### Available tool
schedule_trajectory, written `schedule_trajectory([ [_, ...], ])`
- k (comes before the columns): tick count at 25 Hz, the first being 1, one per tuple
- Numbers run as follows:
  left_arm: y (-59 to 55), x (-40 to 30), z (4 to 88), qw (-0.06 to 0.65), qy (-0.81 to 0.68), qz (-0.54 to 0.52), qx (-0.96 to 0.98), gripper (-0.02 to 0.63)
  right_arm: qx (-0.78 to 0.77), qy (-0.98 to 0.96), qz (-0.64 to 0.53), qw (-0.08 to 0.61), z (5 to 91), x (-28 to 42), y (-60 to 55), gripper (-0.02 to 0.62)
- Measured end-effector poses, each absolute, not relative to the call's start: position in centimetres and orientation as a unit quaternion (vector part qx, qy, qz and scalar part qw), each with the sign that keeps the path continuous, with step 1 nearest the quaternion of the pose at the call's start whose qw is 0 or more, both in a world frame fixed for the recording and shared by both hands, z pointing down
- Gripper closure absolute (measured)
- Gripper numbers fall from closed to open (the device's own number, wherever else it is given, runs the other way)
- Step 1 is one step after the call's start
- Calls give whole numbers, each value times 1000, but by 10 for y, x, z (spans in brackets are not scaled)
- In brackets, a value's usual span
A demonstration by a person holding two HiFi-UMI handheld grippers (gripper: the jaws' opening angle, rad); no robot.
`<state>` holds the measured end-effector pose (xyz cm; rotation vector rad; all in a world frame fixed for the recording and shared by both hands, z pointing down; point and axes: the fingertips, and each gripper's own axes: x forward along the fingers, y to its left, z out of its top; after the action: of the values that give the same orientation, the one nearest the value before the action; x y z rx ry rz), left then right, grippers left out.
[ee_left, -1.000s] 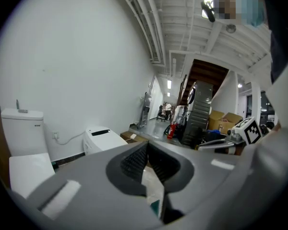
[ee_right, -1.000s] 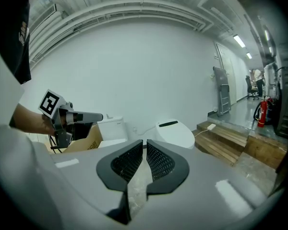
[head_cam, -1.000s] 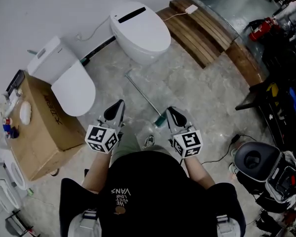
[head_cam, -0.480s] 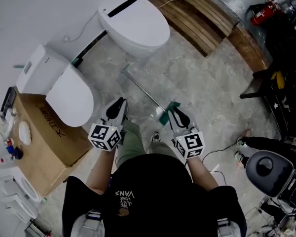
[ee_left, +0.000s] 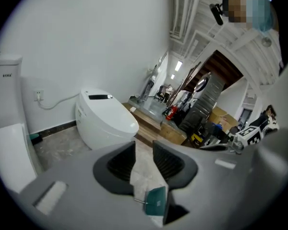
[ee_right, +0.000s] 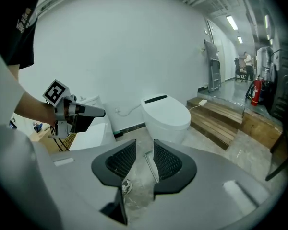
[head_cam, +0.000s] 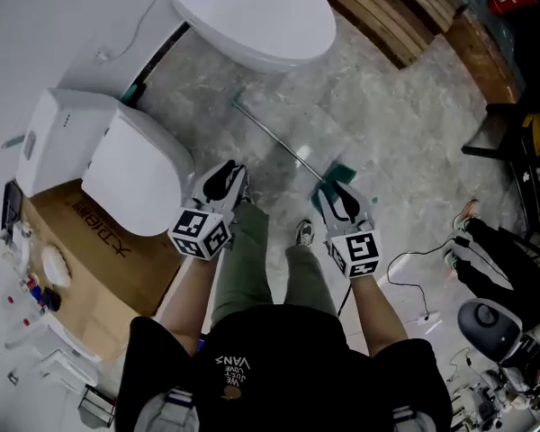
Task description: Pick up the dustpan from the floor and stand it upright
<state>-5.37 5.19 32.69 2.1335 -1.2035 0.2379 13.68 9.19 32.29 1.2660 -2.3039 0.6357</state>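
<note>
Dustpan [head_cam: 283,144]: flat on the floor [head_cam: 387,88], with its thin metal handle running toward 11 o'clock from the green end.
Right gripper [head_cam: 340,198]: just over the green end; its jaws have just been opening and stand spread, pinching nothing.
Left gripper [head_cam: 223,180]: at 9 o'clock of the green end; its jaws have just been opening, slightly apart and empty.
Toilet [head_cam: 252,12]: at 12 o'clock of the handle tip.
</note>
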Motion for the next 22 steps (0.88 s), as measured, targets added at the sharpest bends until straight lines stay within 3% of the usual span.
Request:
schedule_trajectory([
  [4, 27, -62, 380, 362, -447, 106, 811, 436, 454, -820, 250, 244, 377, 129, 75, 503],
  [10, -3, -72, 469, 394, -437, 124, 799, 428, 449, -800, 272, 290, 465, 127, 62, 478],
  [22, -33, -90, 644, 444, -453, 139, 761, 344, 394, -774, 309, 387, 659, 126, 65, 445],
])
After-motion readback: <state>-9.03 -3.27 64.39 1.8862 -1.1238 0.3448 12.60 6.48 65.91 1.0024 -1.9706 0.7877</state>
